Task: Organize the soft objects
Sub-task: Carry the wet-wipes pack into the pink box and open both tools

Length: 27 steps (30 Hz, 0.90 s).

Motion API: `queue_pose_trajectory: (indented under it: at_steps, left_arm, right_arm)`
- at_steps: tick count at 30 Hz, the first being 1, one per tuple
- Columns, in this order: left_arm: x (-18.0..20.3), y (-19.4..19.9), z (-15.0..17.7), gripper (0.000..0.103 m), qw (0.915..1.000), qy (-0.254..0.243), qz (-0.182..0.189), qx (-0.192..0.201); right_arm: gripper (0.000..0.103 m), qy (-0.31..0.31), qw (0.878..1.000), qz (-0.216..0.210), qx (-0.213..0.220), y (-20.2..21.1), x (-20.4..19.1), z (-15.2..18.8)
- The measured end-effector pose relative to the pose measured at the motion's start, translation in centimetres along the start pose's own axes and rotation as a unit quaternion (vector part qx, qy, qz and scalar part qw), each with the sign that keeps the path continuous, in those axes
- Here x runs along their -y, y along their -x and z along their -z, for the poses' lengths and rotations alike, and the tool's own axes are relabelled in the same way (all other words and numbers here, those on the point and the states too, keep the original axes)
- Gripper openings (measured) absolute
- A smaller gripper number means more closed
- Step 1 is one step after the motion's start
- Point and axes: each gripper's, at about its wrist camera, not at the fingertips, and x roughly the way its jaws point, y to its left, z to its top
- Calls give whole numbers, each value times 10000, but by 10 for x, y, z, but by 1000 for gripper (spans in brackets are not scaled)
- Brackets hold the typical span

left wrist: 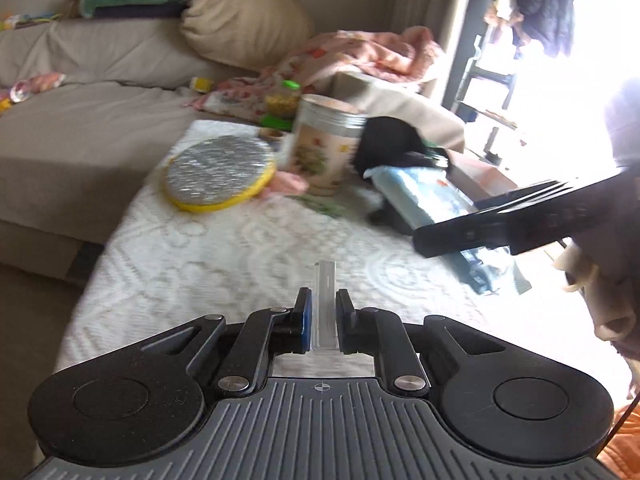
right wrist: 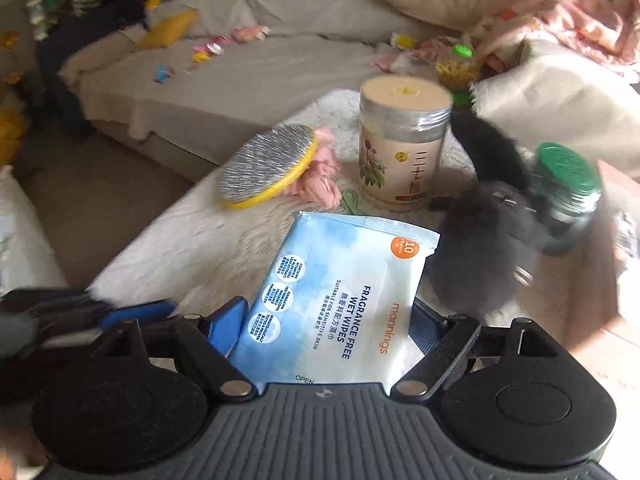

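My right gripper point(right wrist: 326, 316) is shut on a light blue pack of wet wipes point(right wrist: 340, 300), held above the white textured cloth point(right wrist: 192, 240); the pack also shows in the left wrist view point(left wrist: 420, 196), with the right gripper point(left wrist: 500, 224) over it. My left gripper point(left wrist: 324, 312) is shut, empty, low over the cloth point(left wrist: 240, 248). A silver and yellow round pad point(right wrist: 268, 164) leans on a pink cloth point(right wrist: 320, 180). A black fuzzy item point(right wrist: 484, 220) lies right of the pack.
A tall tin with a silver lid band point(right wrist: 404, 140) stands behind the pack. A green-lidded jar point(right wrist: 568, 192) is at right. A beige sofa point(left wrist: 80, 120) with cushions, a pink blanket point(left wrist: 360, 56) and scattered small toys lies behind.
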Motion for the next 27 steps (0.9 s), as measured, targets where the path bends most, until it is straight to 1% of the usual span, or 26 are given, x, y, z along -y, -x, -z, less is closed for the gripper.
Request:
queue_pose_trajectory:
  at_steps: [2,4,6,9,13,14,16,19,22,23,24,26,27]
  left_arm:
    - [17,0,-2,15,9996,-119,250,-64]
    - [39,1,-5,15,9981,-313,515,-110]
    - [64,3,-12,15,9954,-536,783,-97]
    - [104,7,-34,15,9884,-982,1151,122]
    - [152,0,-82,15,9788,-1203,1554,586]
    - [165,-6,-96,15,9763,-1240,1645,660]
    - [186,-22,-122,15,9738,-1314,1726,681]
    - [218,-61,-160,15,9702,-1477,1841,546]
    - [239,-104,-188,15,9694,-1392,1981,417]
    - [242,-120,-193,16,9703,-1287,2010,390]
    - [243,-143,-196,16,9721,-1133,2036,277]
    - [238,-182,-193,16,9767,-883,1955,48]
    - [233,-202,-187,17,9798,-750,1852,-38]
  right_arm:
    - [84,159,9994,128,292,32,8,15]
    - [84,253,9974,408,536,62,19,30]
    - [84,146,9952,647,723,93,38,44]
    - [84,-162,9887,1073,1035,138,68,61]
    - [84,-440,9692,1811,1610,191,108,73]
    - [84,-518,9643,1923,1745,201,117,73]
    - [85,-641,9542,2119,2012,217,136,68]
    - [85,-617,9432,2354,2262,225,159,57]
    - [85,-501,9404,2422,2333,218,180,43]
    - [85,-473,9401,2445,2329,213,187,38]
    - [85,-462,9402,2458,2310,207,193,34]
    - [85,-487,9427,2423,2240,193,207,28]
    - [85,-529,9456,2354,2183,183,214,25]
